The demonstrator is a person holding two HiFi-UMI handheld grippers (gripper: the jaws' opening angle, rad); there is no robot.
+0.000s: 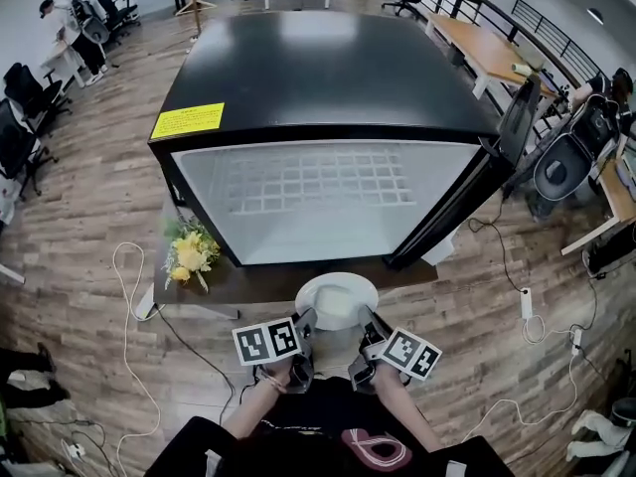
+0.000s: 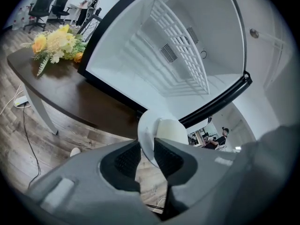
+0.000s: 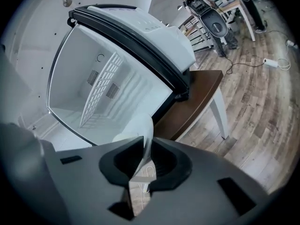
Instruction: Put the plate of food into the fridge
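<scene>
Pretty clearly an open-plan office, given away by the rolling chairs [image 1: 22, 87] and long desks [image 1: 487, 50] spread out over a wood-plank floor [image 1: 89, 217].

My right gripper [image 3: 147, 143] has its 2 jaws pinched on the rim of the white plate [image 3: 133, 128], which sticks out ahead of them. Just beyond the plate I see the open fridge [image 3: 65, 78], with a wire shelf [image 3: 101, 86] inside. To the right of the jaws runs the dark table [image 3: 197, 95], above the wooden floor [image 3: 262, 116].
</scene>
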